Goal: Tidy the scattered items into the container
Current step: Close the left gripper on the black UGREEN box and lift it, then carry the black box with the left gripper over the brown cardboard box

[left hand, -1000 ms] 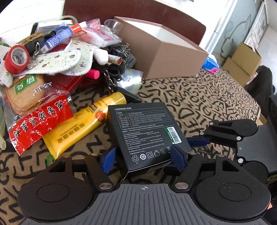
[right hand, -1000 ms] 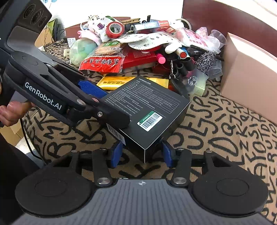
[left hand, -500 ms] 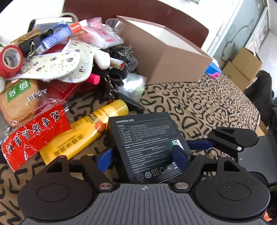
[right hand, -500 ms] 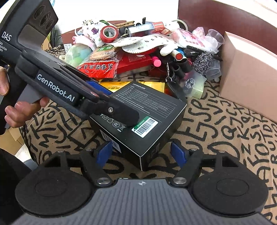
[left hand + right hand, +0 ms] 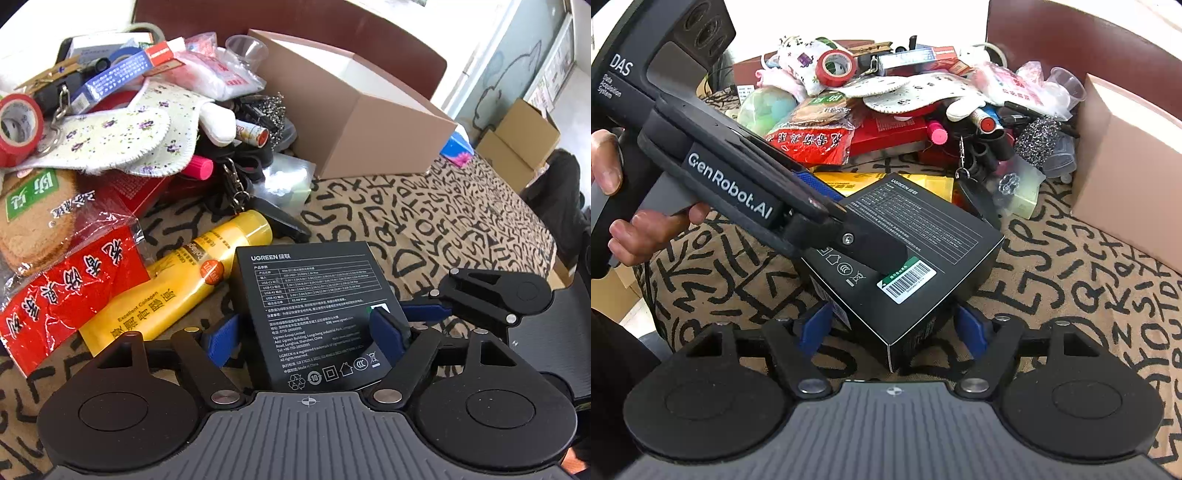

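Note:
A black UGREEN box (image 5: 310,302) lies between the blue pads of my left gripper (image 5: 306,332), which is closed on its two sides. In the right wrist view the same box (image 5: 923,251) sits slightly raised over the patterned cloth. My right gripper (image 5: 894,328) is open, its pads wide of the box's near corner and not touching it. The tan cardboard container (image 5: 354,110) stands open at the back; it also shows in the right wrist view (image 5: 1123,155).
A pile of clutter fills the left: yellow tube (image 5: 177,291), red snack bag (image 5: 66,288), red tape roll (image 5: 18,125), flowered insoles (image 5: 122,136), keys, markers, steel scrubber (image 5: 1034,136). A dark red chair back (image 5: 295,22) stands behind the container.
My left gripper has slid further onto the box and gripped its sides. My right gripper opened from the box's corner and let go.

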